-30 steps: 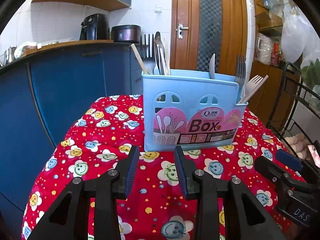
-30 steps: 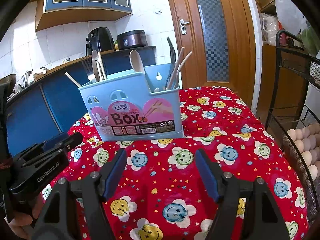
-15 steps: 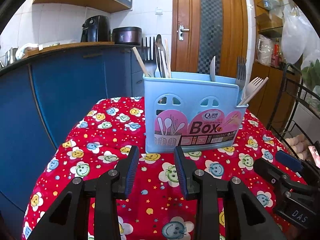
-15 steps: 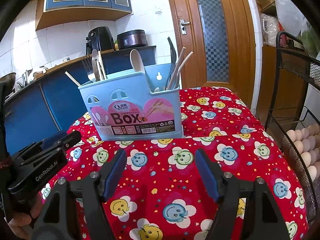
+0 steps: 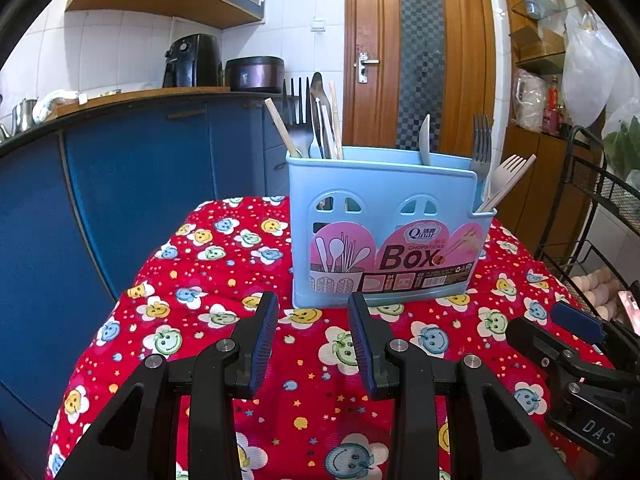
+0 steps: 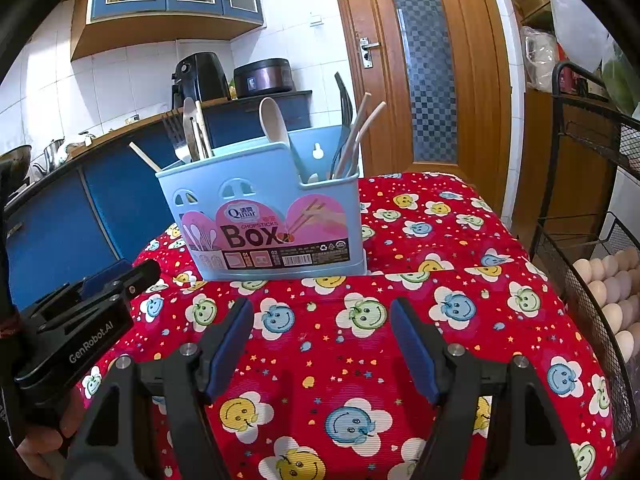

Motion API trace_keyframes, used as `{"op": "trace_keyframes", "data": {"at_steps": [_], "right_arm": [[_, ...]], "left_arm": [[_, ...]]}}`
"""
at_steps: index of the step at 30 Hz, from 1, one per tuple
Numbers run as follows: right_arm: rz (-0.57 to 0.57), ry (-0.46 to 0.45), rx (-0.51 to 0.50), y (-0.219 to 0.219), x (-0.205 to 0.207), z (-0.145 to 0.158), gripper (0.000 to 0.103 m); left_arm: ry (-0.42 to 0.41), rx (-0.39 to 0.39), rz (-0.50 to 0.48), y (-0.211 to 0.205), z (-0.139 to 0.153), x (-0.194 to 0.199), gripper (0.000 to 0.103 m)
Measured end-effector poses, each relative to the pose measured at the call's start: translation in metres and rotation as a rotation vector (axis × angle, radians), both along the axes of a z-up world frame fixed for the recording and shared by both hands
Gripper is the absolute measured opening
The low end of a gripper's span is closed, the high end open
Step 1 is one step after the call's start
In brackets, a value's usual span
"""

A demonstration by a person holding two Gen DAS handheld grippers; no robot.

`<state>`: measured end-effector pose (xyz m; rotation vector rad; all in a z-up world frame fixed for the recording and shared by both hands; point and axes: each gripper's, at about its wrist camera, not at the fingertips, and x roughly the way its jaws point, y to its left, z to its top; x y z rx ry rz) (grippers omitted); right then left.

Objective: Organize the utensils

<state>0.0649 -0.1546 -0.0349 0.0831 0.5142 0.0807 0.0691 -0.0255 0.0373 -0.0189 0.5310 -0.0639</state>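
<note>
A light blue plastic utensil box (image 5: 384,232) labelled "Box" stands upright on the red smiley tablecloth (image 5: 224,264); it also shows in the right wrist view (image 6: 264,216). Forks, spoons and chopsticks (image 5: 316,120) stand in its compartments, including a beige spoon (image 6: 274,120) and a pale fork (image 5: 506,178). My left gripper (image 5: 313,312) is open and empty, just in front of the box's lower left corner. My right gripper (image 6: 322,320) is open wide and empty, a little in front of the box.
A blue kitchen counter (image 5: 120,168) with an air fryer (image 5: 192,60) and a cooker runs along the left. A wooden door (image 5: 420,52) is behind the table. A black wire rack with eggs (image 6: 604,280) stands at the right table edge.
The left gripper has drifted slightly toward the box, which looks a bit larger and higher in its view. The right gripper has barely moved. Both stay open.
</note>
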Motion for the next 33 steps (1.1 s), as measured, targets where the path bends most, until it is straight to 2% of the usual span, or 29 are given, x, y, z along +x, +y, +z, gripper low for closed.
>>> {"op": "trace_keyframes", "data": {"at_steps": [33], "right_arm": [[0.000,0.001,-0.001,0.0007,-0.0001,0.0003,0.073]], "left_arm": [[-0.008,0.005,-0.003,-0.0005,0.0030,-0.0005,0.037]]}}
